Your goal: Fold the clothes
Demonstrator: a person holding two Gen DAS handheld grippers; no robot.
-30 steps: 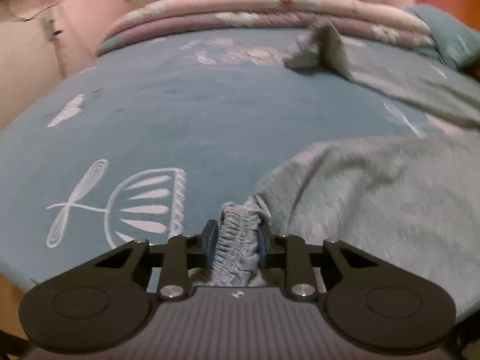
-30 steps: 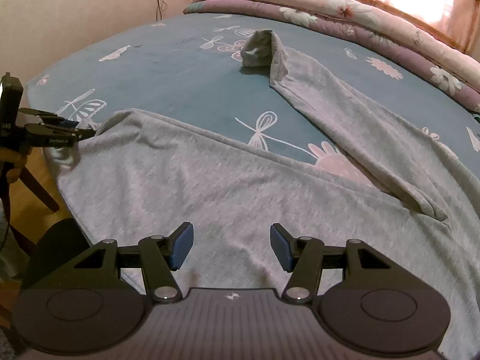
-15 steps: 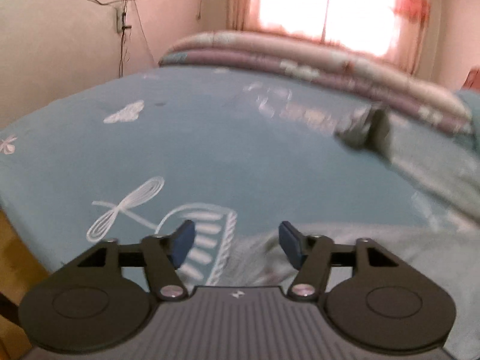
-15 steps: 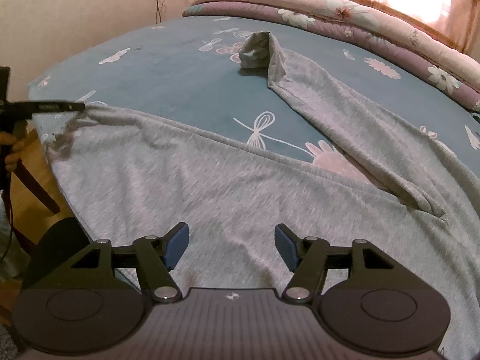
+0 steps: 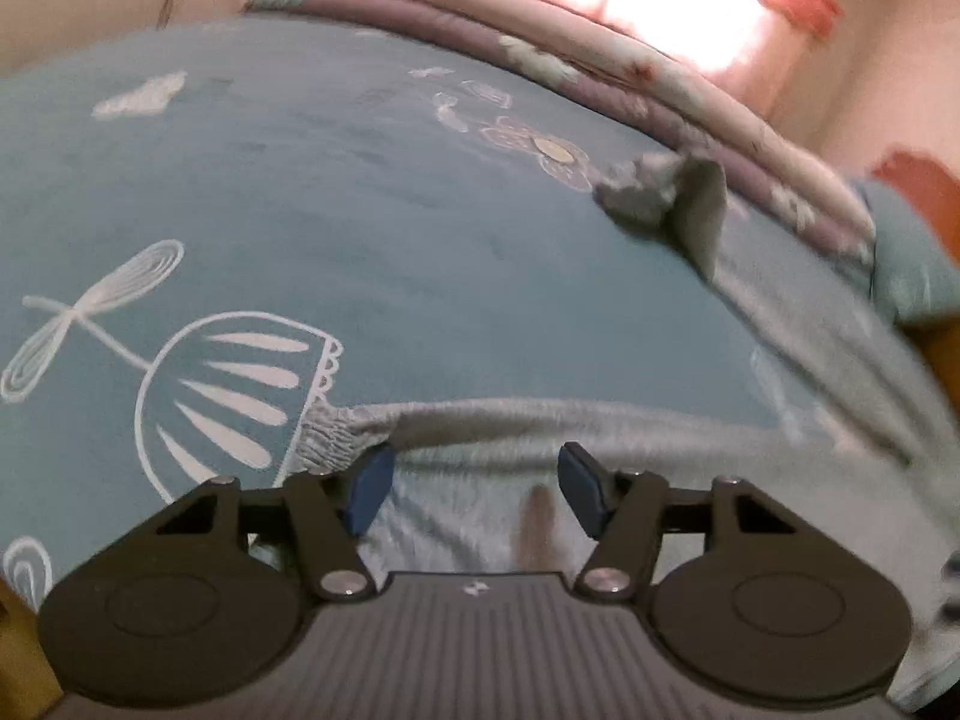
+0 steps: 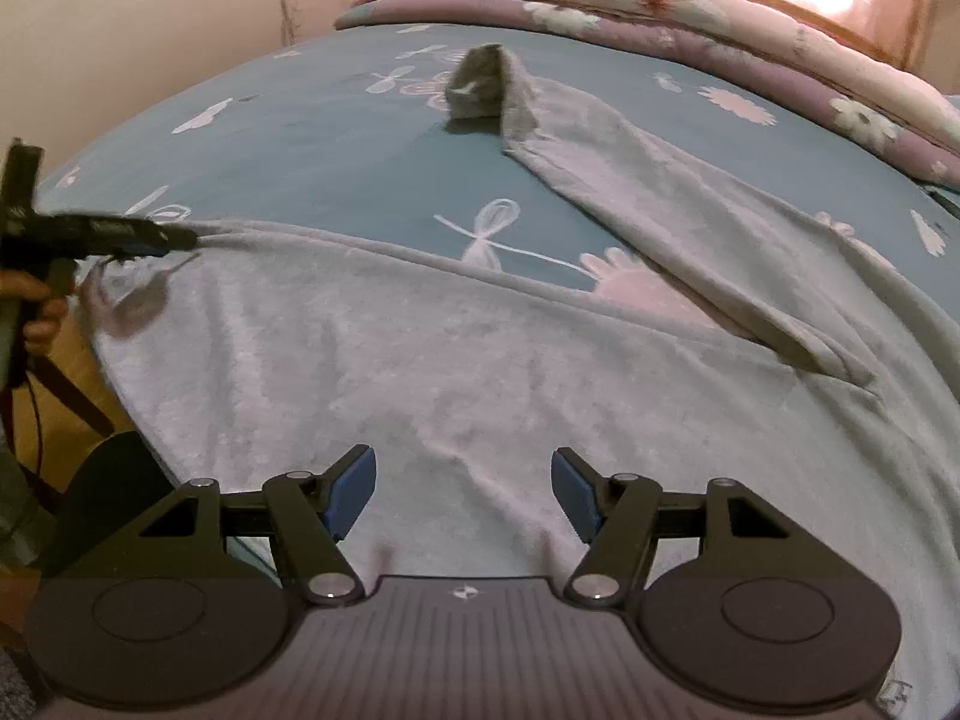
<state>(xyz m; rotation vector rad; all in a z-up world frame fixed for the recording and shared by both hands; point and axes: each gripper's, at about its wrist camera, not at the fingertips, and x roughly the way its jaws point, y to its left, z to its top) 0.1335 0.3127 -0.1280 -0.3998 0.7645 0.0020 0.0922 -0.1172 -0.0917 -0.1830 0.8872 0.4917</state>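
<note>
A grey garment (image 6: pixel 480 360) lies spread on the teal bed sheet (image 5: pixel 300 210). One long part of it runs to a bunched end (image 6: pixel 480 84) far up the bed. My left gripper (image 5: pixel 474 489) is open just above the garment's near-left corner. The gathered elastic hem (image 5: pixel 327 444) lies flat beside the left fingertip, and no pad presses on it. In the right wrist view the left gripper (image 6: pixel 180 237) shows side-on and blurred at that corner, with a hand (image 6: pixel 36 312) holding it. My right gripper (image 6: pixel 462 492) hangs open over the garment's near edge, with only flat cloth below its jaws.
Folded floral quilts (image 6: pixel 660 6) are stacked along the bed's far side under a bright window. A teal pillow (image 5: pixel 912 264) sits at the far right. Wooden floor and a dark chair leg (image 6: pixel 72 396) show off the bed's left edge.
My left gripper has opened and let go of the gathered hem, then rolled and shifted; the hem now lies on the sheet. The right gripper's jaws stand slightly wider, and that hand has stayed put.
</note>
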